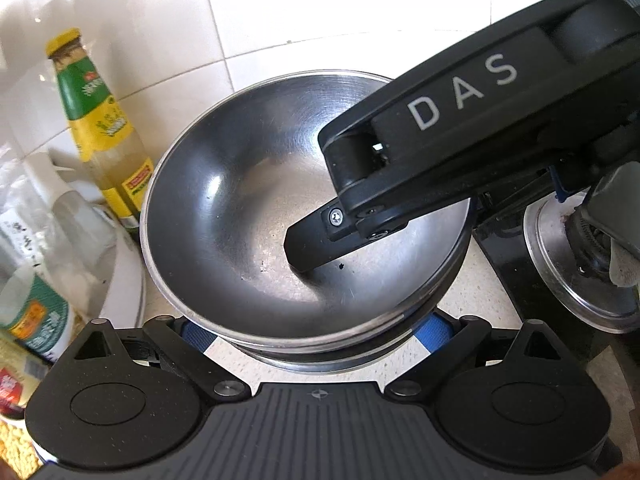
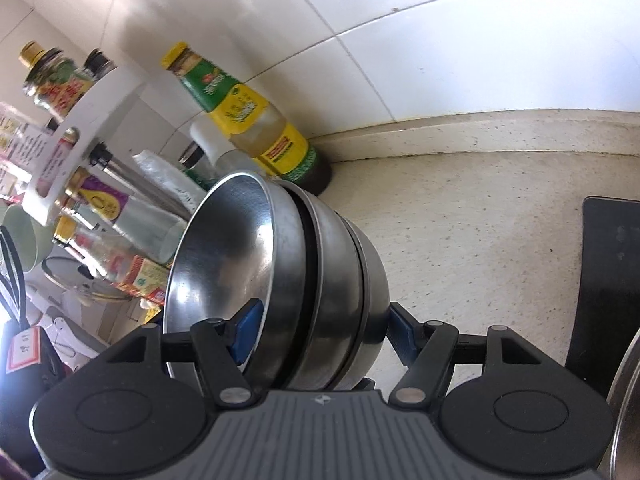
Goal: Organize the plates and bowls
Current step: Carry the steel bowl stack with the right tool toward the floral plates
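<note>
Right gripper [image 2: 320,330]: fingers clamped across the nested bowls [image 2: 320,272], one inside the top rim. Left gripper [image 1: 320,334]: fingers apart, flanking the stack's base on the worktop [image 2: 480,220]. Step: stacking. Next, likely: release or carry off together.

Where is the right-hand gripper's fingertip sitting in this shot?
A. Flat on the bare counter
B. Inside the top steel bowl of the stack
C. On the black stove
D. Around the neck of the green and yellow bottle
B: in the left wrist view the right gripper reaches in from the right, one black finger down inside the top steel bowl of the nested stack.
</note>
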Demonstrator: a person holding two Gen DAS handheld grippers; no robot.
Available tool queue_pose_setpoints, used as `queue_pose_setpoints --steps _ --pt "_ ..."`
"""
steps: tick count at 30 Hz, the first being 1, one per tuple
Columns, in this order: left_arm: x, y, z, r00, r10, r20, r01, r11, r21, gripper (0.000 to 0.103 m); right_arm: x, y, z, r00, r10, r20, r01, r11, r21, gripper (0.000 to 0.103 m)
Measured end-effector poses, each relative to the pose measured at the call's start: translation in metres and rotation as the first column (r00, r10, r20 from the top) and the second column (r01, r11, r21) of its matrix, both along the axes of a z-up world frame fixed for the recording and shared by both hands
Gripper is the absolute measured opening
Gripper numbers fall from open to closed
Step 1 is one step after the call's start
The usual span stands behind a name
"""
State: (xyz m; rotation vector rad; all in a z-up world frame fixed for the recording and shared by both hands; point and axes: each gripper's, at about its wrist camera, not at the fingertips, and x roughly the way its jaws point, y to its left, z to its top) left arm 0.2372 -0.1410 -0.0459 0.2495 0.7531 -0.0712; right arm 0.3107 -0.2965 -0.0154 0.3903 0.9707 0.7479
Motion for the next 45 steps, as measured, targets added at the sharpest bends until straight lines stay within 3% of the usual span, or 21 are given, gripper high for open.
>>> queue_pose_setpoints --steps 7,20,45 --pt "-0.024 -0.003 0.016 0.998 0.057 0.014 -0.057 0.998 -0.015 0.099 -0.015 0.015 0.010 0.998 0.056 0.016 -0.056 0.998 -0.005 0.079" --pt "-0.105 0.010 0.025 0.989 0.146 0.019 -0.145 0.988 -0.058 0.099 -0.068 0.055 0.018 0.991 0.131 0.028 -0.130 0.991 -0.024 0.080" --pt "-0.230 0.113 0.043 0.973 0.228 0.026 -0.225 0.972 -0.072 0.099 -0.186 0.174 0.033 0.971 0.234 0.049 -0.231 0.972 -0.050 0.083"
